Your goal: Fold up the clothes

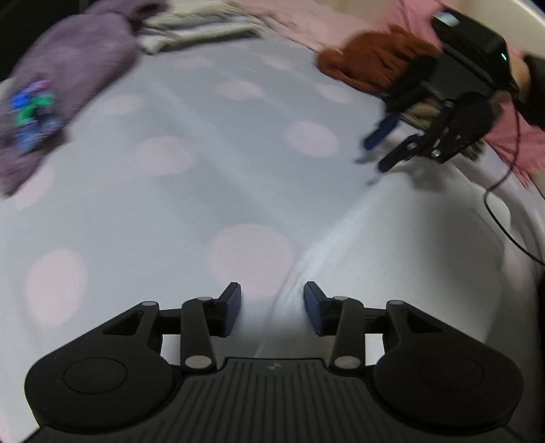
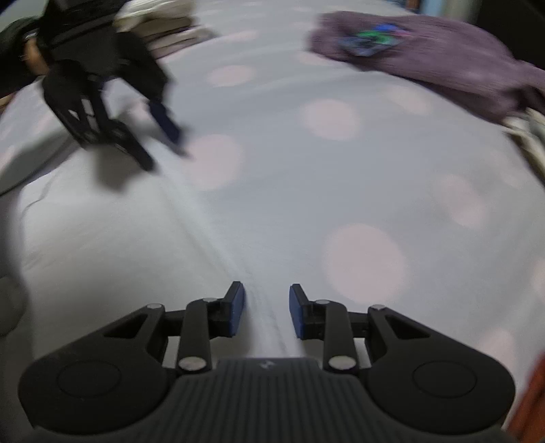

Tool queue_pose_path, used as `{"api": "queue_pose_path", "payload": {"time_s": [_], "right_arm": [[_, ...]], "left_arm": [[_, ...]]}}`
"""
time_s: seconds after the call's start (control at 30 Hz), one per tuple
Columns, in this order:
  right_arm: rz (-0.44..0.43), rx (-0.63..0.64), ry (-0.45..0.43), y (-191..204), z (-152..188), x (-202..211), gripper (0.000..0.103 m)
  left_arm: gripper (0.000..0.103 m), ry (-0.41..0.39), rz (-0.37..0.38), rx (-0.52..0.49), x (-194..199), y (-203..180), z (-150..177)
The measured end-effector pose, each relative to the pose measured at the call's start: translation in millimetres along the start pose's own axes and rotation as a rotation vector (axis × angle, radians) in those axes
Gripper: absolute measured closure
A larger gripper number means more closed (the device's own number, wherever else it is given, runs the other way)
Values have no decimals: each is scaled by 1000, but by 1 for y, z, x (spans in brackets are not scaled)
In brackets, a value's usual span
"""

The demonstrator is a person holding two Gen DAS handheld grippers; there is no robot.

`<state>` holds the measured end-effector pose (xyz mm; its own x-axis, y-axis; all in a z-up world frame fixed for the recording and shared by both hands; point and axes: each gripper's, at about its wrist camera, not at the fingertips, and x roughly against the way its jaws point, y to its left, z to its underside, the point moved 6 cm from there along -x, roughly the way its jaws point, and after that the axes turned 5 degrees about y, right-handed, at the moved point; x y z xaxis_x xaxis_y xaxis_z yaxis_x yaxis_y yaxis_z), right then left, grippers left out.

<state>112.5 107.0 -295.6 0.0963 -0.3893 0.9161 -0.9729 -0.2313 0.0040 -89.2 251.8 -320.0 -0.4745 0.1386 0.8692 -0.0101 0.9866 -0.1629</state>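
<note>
1. Blur smears both views, so cloth edges and textures are hard to read; the printed patch on the purple garment (image 1: pixel 64 88) shows only as blue and green smudges.
2. White garment (image 1: pixel 408 259) lies spread flat on the bed sheet (image 1: pixel 170 191), which is pale with pink dots. Its near and right parts run out of the left wrist view, so its full shape cannot be told.
3. Left hand-held gripper (image 1: pixel 272 303) stands with its jaws wide apart and nothing between them, poised over the white garment's edge where it meets the sheet.
4. Right hand-held gripper (image 2: pixel 266 308) is likewise spread, holding nothing, above the same seam-like edge; whether either touches the cloth cannot be told.
5. Each gripper shows in the other's view, heavily blurred.
6. Counted: two grippers, each with two blue pads (image 2: pixel 237 308).
7. Further cloth at the far side: one purple garment, one rust-brown garment (image 1: pixel 371 61), one pink cloth (image 1: pixel 514 139) partly hidden behind the right gripper, and one pale folded stack (image 1: pixel 201 25) whose layers cannot be counted.
8. One black cable (image 1: pixel 500 218) trails across the white garment.
</note>
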Motion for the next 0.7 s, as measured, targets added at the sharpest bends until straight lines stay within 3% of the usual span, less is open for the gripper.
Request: {"api": "queue_pose_path", "payload": {"time_s": [0.1,0.17,0.3,0.4,0.53,0.7], "right_arm": [[10,-85,-82,7,11,31,71],[-16,-121,-131,25,18,45,70],[-28,-222,-135,70,36,35,66],[14,-338,-147,85,44,13,66],[85,-492,-190,78,46,-5,66],[222,-609,-158,56,67,4,66]], "left_arm": [[67,-69,-37,60,30,-3,13],[67,-116,-17,94,46,-10,25],[67,-130,-6,114,51,-35,47],[67,-120,-51,161,47,-34,53],[66,-107,-111,225,41,-33,60],[67,-90,-186,305,35,-33,70]]}}
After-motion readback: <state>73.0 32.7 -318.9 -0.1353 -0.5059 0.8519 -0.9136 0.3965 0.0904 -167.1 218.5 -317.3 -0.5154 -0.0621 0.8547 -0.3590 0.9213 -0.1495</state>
